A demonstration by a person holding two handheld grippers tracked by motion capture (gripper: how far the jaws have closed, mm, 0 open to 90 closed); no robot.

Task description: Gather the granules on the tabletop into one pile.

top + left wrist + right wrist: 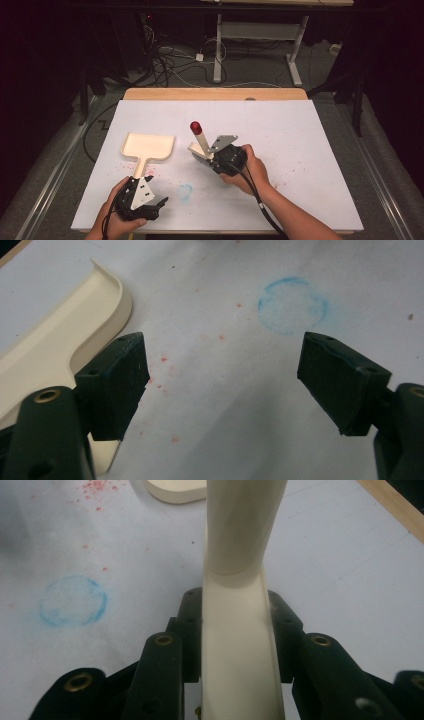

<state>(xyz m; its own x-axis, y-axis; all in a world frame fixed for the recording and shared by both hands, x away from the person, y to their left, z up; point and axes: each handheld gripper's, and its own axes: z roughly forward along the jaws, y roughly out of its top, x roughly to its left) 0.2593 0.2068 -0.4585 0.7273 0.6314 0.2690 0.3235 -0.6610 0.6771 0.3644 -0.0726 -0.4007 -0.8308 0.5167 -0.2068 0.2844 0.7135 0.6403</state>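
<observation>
Brush [199, 137], held mid-table in my right gripper [212, 159], looks light and stiff; left gripper [222, 385] gapes empty beside the dustpan [65, 335]; my right jaws clamp the smooth handle [240, 645], best held there.

Smooth cream plastic dustpan [148, 146] and brush [240, 630]; matt white tabletop [300, 140], wooden edge
</observation>
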